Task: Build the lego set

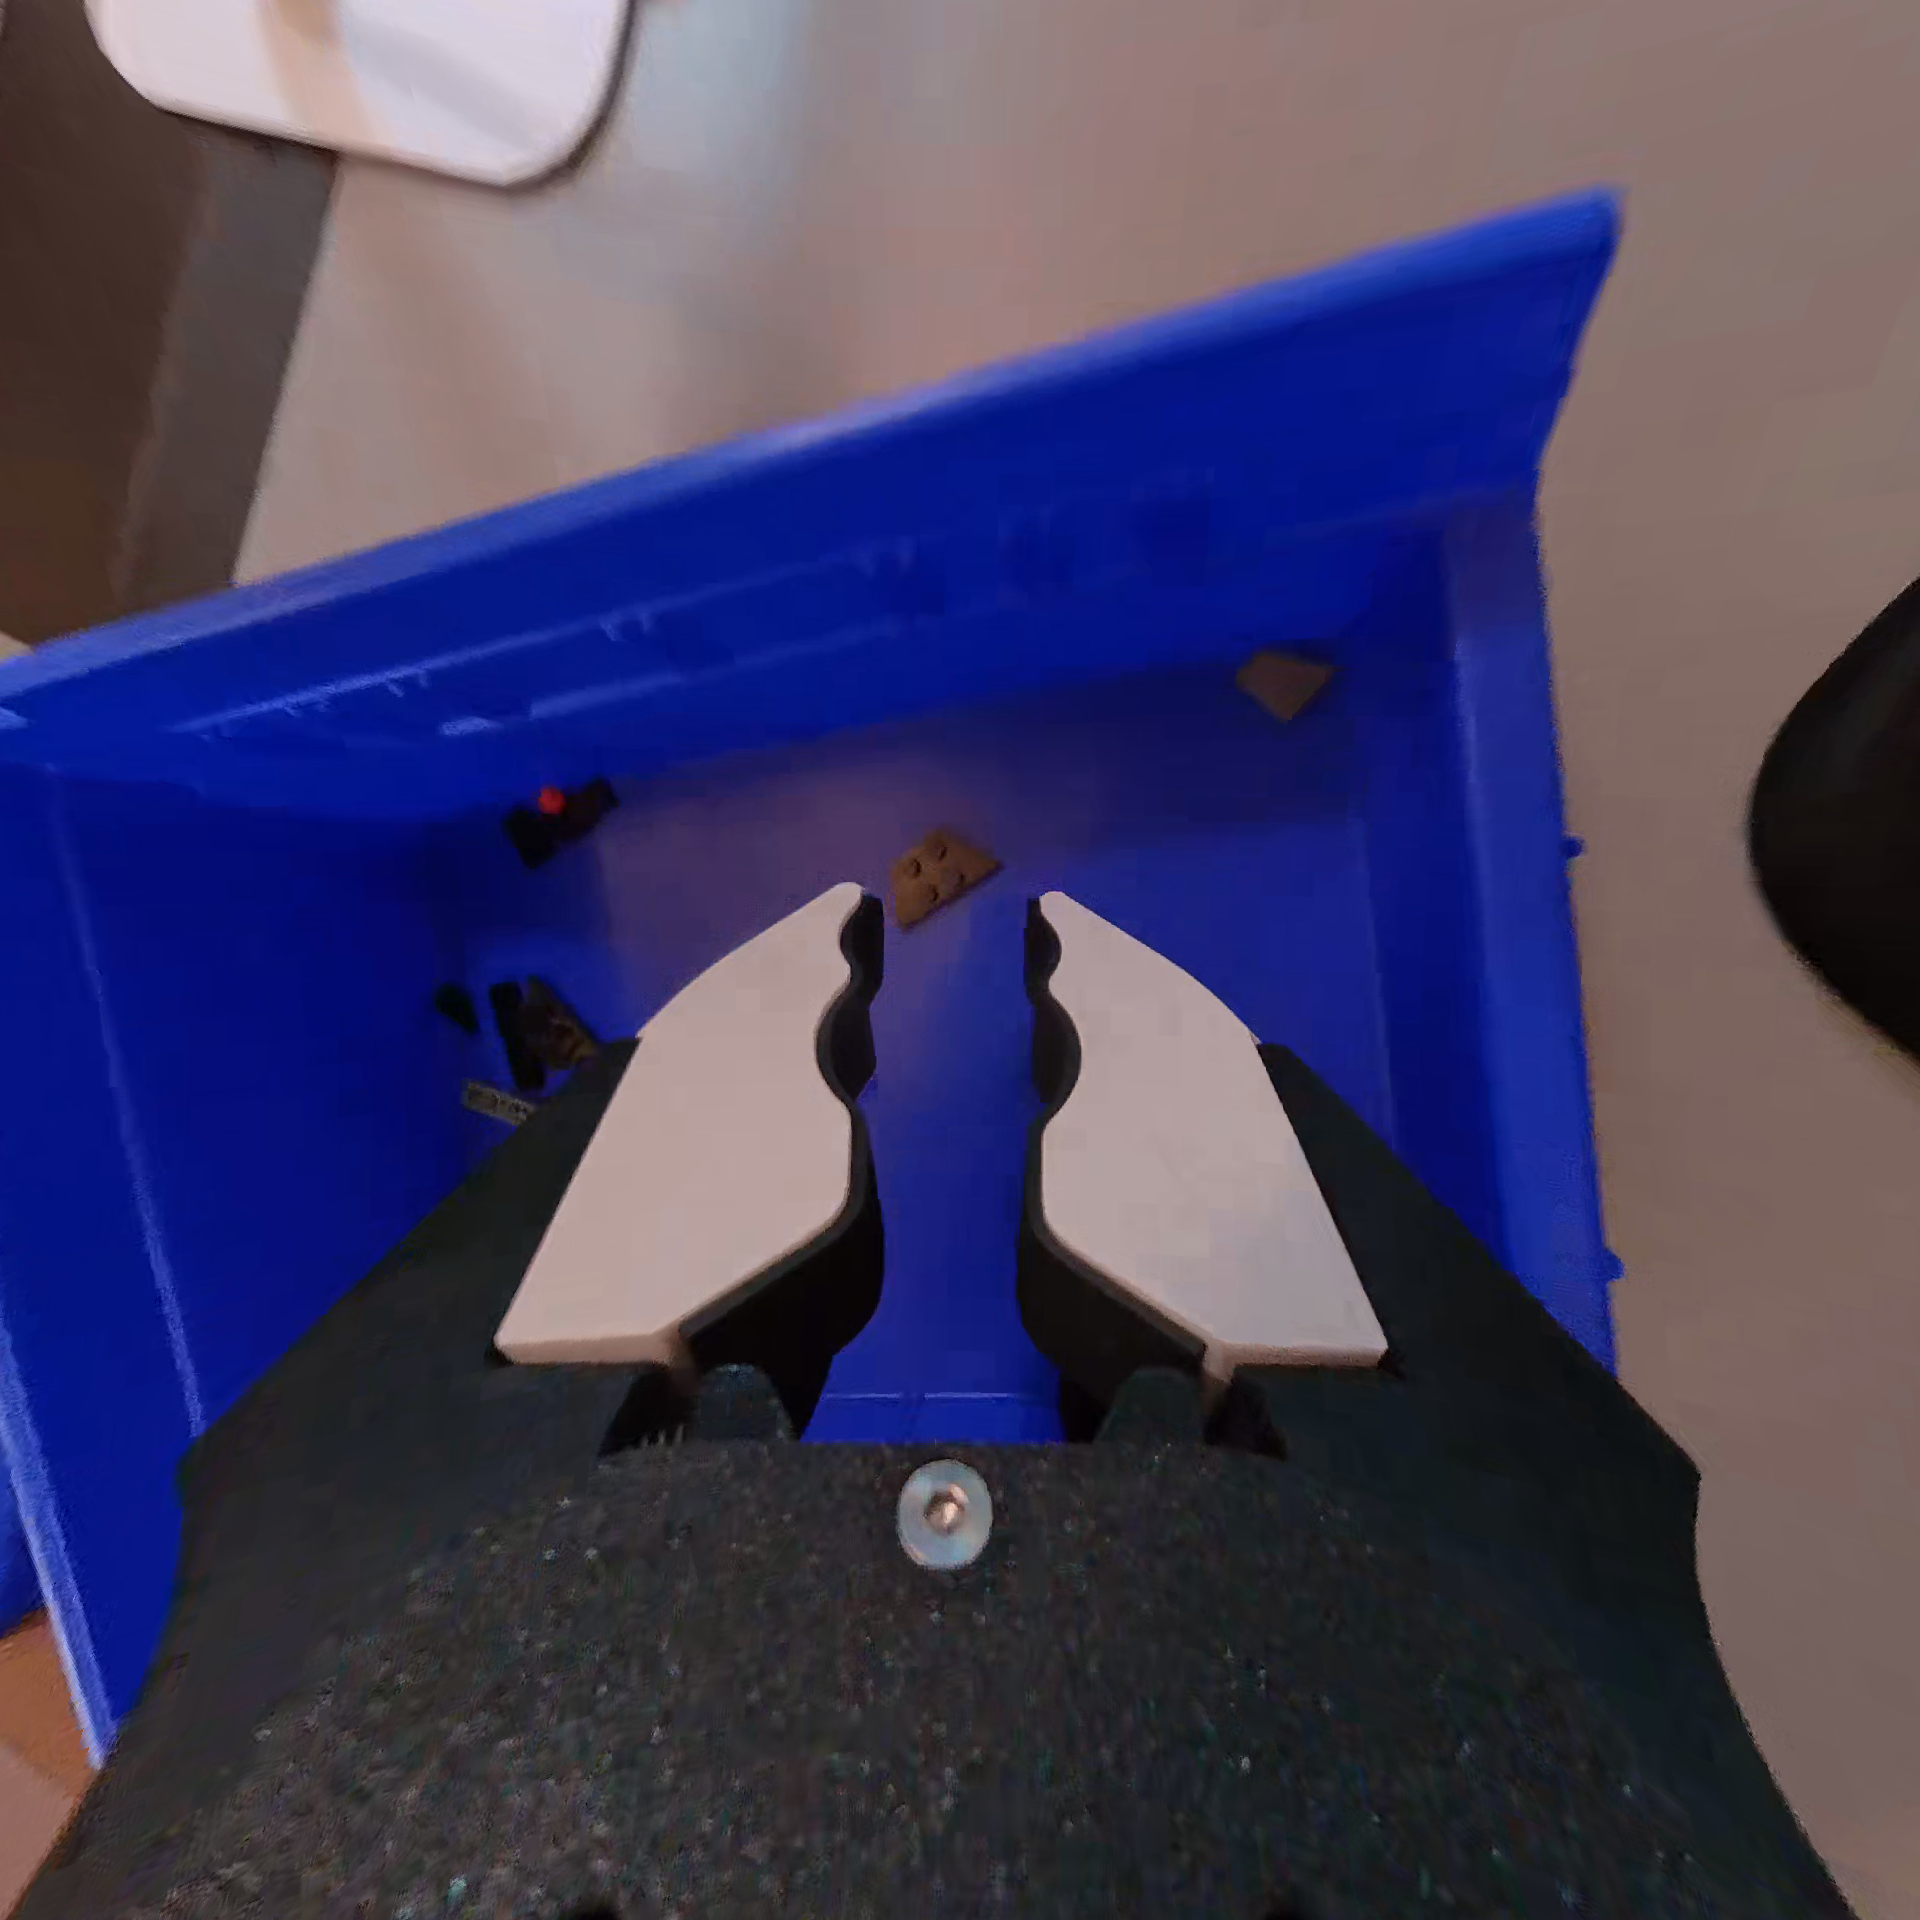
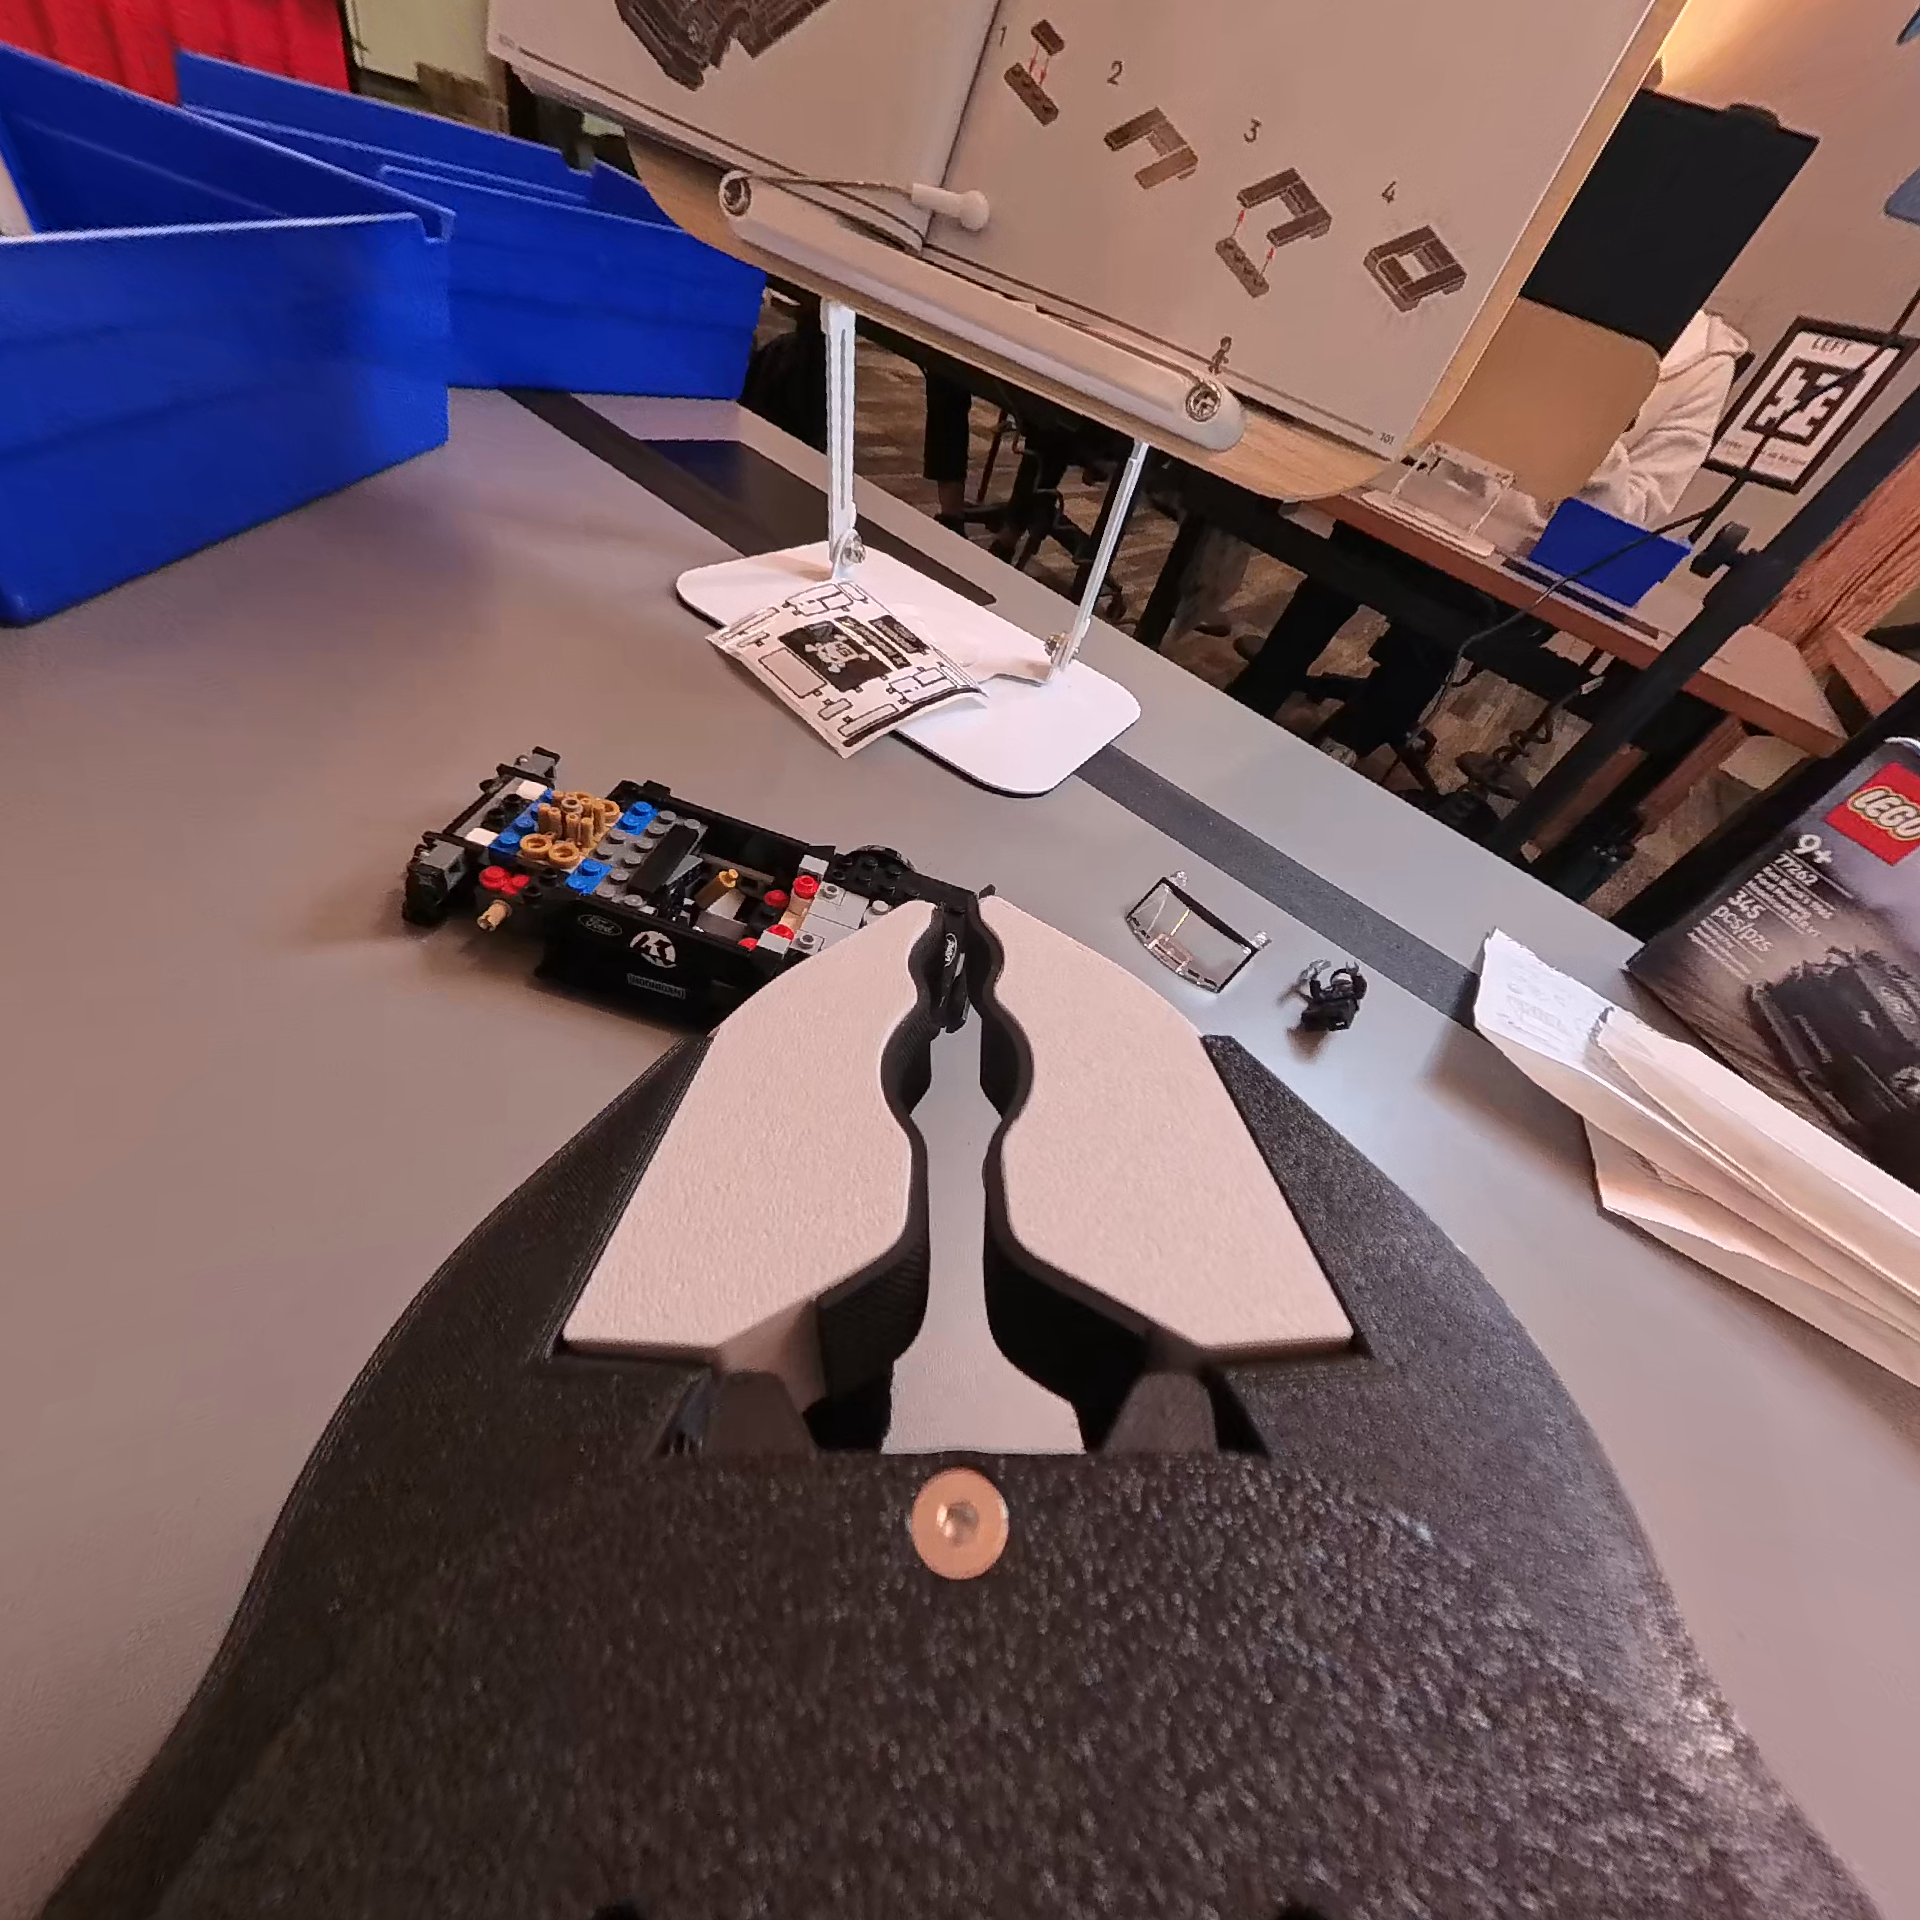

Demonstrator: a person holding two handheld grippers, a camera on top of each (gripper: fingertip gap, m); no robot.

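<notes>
White-padded and black-bodied, the left hand-held gripper (image 1: 951,899) is released, its jaws standing apart over the floor of a blue bin (image 1: 1039,582). Directly ahead of the tips, near the middle of the bin floor, lies a small brown wedge plate (image 1: 940,873), apart from both fingers. The alignment suggests this piece is the intended pick. A second tan piece (image 1: 1285,681) sits in the far right corner of the bin. Dark pieces with a red stud (image 1: 556,816) lie against the far wall, and further dark pieces (image 1: 520,1029) lie along the left wall.

The right hand-held gripper (image 2: 961,920) is clenched on a thin black piece (image 2: 951,961), pinched between the fingertips and held above the tabletop (image 2: 312,1039). Just beyond the tips stands the partly built car (image 2: 644,894), near the middle of the tabletop, chassis open upward, presumably for access. To the right lie a clear windscreen piece (image 2: 1190,935) and a small black part (image 2: 1330,992), set aside but within reach. An instruction booklet (image 2: 1195,156) on a white stand (image 2: 997,717) faces the work area. A sticker sheet (image 2: 842,665) rests on the stand's base. The set's box (image 2: 1829,935) and paper bags (image 2: 1704,1143) occupy the right edge.
</notes>
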